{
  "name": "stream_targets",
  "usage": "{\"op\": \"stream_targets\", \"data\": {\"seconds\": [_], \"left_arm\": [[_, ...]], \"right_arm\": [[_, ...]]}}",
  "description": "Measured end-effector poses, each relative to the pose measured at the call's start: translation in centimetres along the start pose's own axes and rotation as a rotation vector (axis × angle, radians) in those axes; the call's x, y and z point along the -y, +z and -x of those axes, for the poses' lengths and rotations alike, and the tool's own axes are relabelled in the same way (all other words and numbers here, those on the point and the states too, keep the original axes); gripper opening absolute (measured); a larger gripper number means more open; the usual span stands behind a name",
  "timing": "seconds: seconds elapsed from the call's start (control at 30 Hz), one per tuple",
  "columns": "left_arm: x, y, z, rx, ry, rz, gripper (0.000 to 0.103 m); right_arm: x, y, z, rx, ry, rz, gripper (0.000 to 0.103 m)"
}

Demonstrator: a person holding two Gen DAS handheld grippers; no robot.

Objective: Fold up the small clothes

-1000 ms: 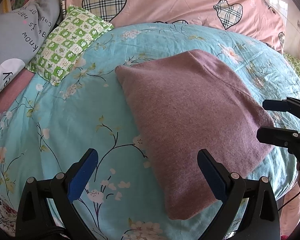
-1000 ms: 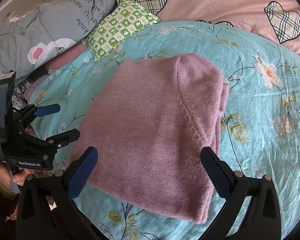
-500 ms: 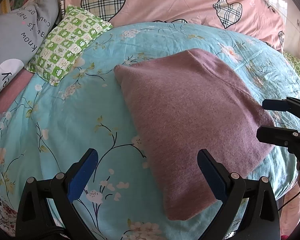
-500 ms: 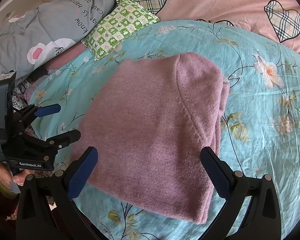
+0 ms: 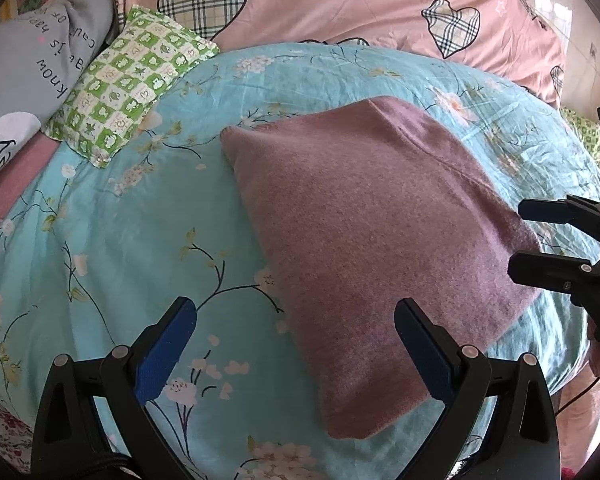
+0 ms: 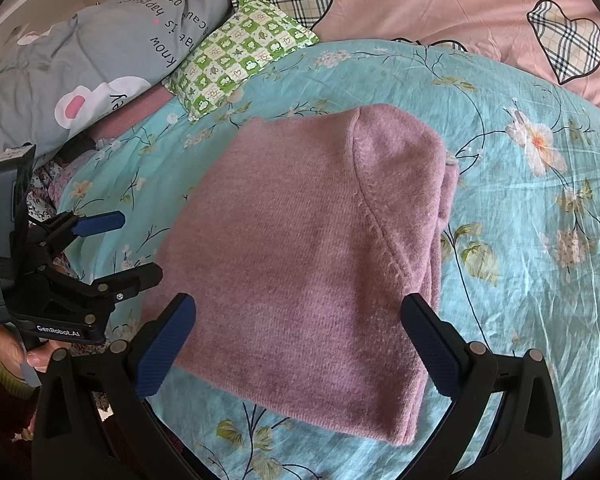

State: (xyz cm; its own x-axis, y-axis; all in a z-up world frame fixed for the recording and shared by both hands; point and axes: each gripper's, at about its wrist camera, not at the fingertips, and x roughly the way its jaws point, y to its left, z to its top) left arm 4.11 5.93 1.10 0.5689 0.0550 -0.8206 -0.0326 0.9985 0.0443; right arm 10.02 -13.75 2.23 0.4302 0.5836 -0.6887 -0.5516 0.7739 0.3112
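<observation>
Item: mauve knit garment (image 6: 300, 248), folded into a thick packet, lying flat on the teal floral bedsheet (image 5: 120, 240).
Long axis: from the near bed edge up toward the green checked pillow (image 5: 128, 92).
Left gripper (image 5: 296, 344): fingers wide, empty; packet lies ahead and to its right.
Right gripper (image 6: 300, 340): fingers wide, empty; packet straight ahead between the fingers, so this one is nearer.
Layered edge: on the right side, seemingly; layers hard to count.
Judgement: fold looks about finished.
</observation>
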Motion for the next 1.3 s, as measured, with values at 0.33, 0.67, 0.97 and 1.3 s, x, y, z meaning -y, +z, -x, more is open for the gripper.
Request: {"op": "stream_targets", "data": {"seconds": [0.33,0.67,0.97,1.3], "left_arm": [[-0.13,0.07,-0.01,0.002,-0.008,0.0,0.1],[-0.18,0.08,0.05,0.005,-0.005,-0.002,0.1],[-0.13,0.16,0.21,0.008,-0.002,-0.006,0.1],[-0.25,0.18,0.3,0.009,0.004,-0.005,0.1]], "right_arm": [[0.12,-0.06,0.17,-0.001,0.0,-0.003,0.102],[0.07,-0.07,0.36,0.001,0.001,-0.005,0.102],[0.13,0.07,0.54,0.003,0.005,-0.003,0.102],[0.24,0.13,0.73,0.007,0.006,-0.004,0.102]]}}
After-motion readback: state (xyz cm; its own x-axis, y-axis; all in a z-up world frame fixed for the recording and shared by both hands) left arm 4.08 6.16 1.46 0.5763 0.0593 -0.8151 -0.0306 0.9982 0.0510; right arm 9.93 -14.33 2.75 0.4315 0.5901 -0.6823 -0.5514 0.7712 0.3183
